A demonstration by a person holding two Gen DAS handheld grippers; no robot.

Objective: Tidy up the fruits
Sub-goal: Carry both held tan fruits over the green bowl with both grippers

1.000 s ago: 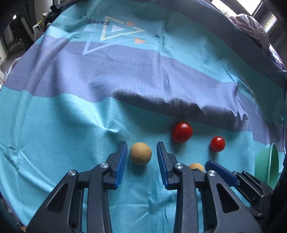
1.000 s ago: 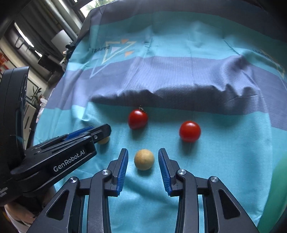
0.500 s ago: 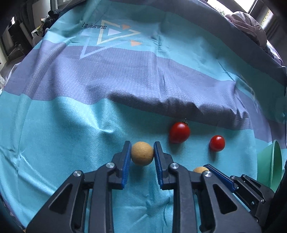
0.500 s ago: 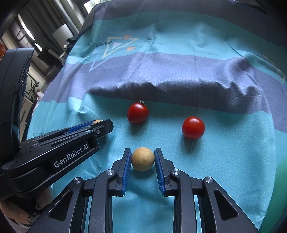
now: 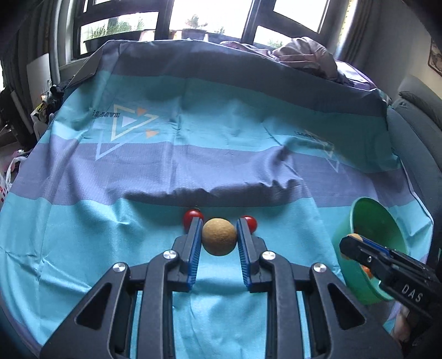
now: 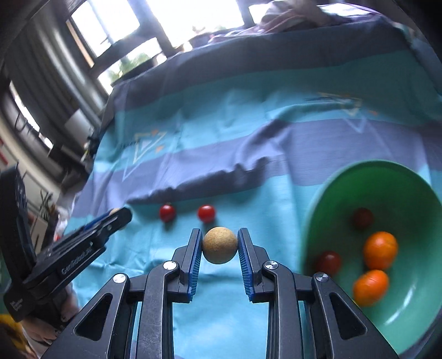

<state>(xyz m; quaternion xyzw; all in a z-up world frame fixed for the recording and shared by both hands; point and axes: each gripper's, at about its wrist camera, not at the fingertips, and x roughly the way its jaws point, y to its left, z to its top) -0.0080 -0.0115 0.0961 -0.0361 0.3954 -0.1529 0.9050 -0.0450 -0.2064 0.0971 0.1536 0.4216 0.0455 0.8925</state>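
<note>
Fruits are being handled two at a time. One tan round fruit [image 5: 219,237] is being gripped between the closed blue pads of the left gripper [image 5: 218,234], clear of the striped cloth [image 5: 110,221]. A second tan round fruit [image 6: 220,245] is being pinched the same way by the right gripper [image 6: 220,243], just left of the green bowl [image 6: 331,193]. Two cherry tomatoes [image 6: 167,212] [image 6: 206,213] are being left on the cloth, near each other, beyond the fingertips. Two orange fruits [image 6: 380,250] [image 6: 370,287] and two dark red tomatoes [image 6: 328,262] [image 6: 363,218] are being held in the bowl. Windows [image 5: 210,16] are being seen beyond the far edge.
</note>
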